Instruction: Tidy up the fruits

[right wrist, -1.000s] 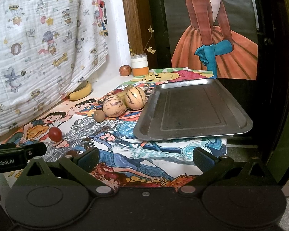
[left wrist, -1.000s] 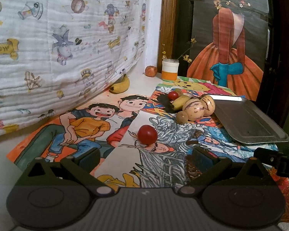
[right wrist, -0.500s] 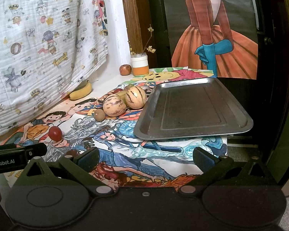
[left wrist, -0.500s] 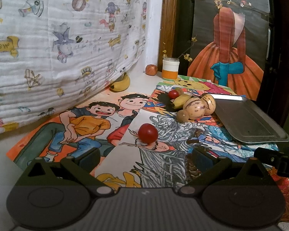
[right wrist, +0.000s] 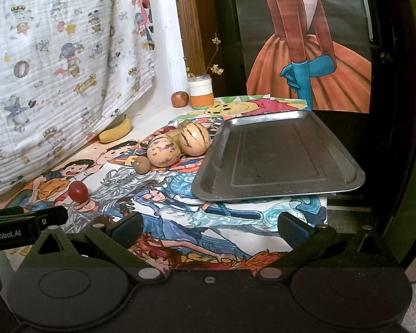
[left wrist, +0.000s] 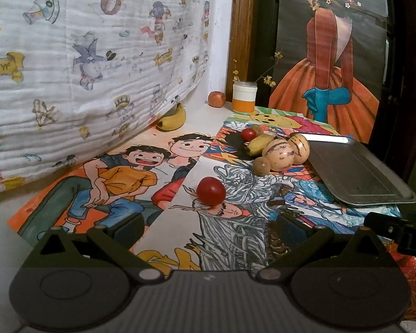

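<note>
- Hovering low over the painted posters (left wrist: 141, 177), the left tool (left wrist: 209, 226) is held with its jaws spread wide and nothing between them.
- The right tool (right wrist: 209, 226) is likewise spread and empty, near the front edge of the metal tray (right wrist: 277, 191).
- The tray is seen bare.
- Two striped melons (right wrist: 163, 154), a small brown fruit (right wrist: 141, 164) and a short banana (left wrist: 259, 144) are clustered just beside the tray's left rim.
- A red tomato (left wrist: 210, 190) lies well apart from the tray, in front of the left tool.
</note>
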Motion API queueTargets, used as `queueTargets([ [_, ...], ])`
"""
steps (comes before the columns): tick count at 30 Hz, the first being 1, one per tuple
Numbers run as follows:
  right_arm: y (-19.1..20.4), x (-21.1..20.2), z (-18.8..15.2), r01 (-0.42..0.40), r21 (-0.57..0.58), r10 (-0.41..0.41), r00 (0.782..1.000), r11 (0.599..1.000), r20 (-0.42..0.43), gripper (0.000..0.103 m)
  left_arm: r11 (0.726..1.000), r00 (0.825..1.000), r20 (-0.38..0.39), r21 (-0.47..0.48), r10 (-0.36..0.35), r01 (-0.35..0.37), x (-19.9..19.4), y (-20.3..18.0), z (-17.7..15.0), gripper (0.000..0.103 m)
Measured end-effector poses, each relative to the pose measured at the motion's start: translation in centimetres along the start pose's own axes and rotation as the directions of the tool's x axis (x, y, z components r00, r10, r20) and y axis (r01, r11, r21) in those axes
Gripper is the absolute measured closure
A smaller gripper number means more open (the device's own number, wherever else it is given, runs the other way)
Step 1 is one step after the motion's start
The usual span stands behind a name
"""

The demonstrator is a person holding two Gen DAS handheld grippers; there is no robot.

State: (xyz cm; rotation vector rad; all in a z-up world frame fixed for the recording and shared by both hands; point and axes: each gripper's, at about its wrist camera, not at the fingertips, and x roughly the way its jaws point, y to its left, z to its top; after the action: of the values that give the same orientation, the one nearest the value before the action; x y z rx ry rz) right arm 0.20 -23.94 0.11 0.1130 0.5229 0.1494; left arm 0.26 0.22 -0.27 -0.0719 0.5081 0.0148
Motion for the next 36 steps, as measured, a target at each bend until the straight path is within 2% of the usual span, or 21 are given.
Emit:
queueTargets([
  [18,-0.1,-0.2,0.1,-0.002,0.002,0.002,1.000,1.000,0.001,0.000,1.000,1.000,-0.003,-0.007,0.003,-0.003,0.0,0.0,0.0,0.000],
  [24,-0.7,-0.3,0.4,-0.023,0.035,0.023,1.000,0.999,0.001,0.000,1.000,1.000,-0.016,-0.027,-0.009,0.008,0.0,0.5,0.3,0.000],
  [30,-1.5,-0.6,3.4,-0.091,0.016,0.091,0.996,0.996,-0.011,0.000,0.999,1.000,-0.019,-0.035,-0.019,0.018,-0.1,1.5,2.1,0.000],
  [36,-1.4,-0.3,9.6,-0.222,-0.080,0.216,0.974,0.972,-0.075,0.000,0.996,0.994,-0.061,-0.011,-0.087,0.086,1.2,2.0,4.0,0.000],
])
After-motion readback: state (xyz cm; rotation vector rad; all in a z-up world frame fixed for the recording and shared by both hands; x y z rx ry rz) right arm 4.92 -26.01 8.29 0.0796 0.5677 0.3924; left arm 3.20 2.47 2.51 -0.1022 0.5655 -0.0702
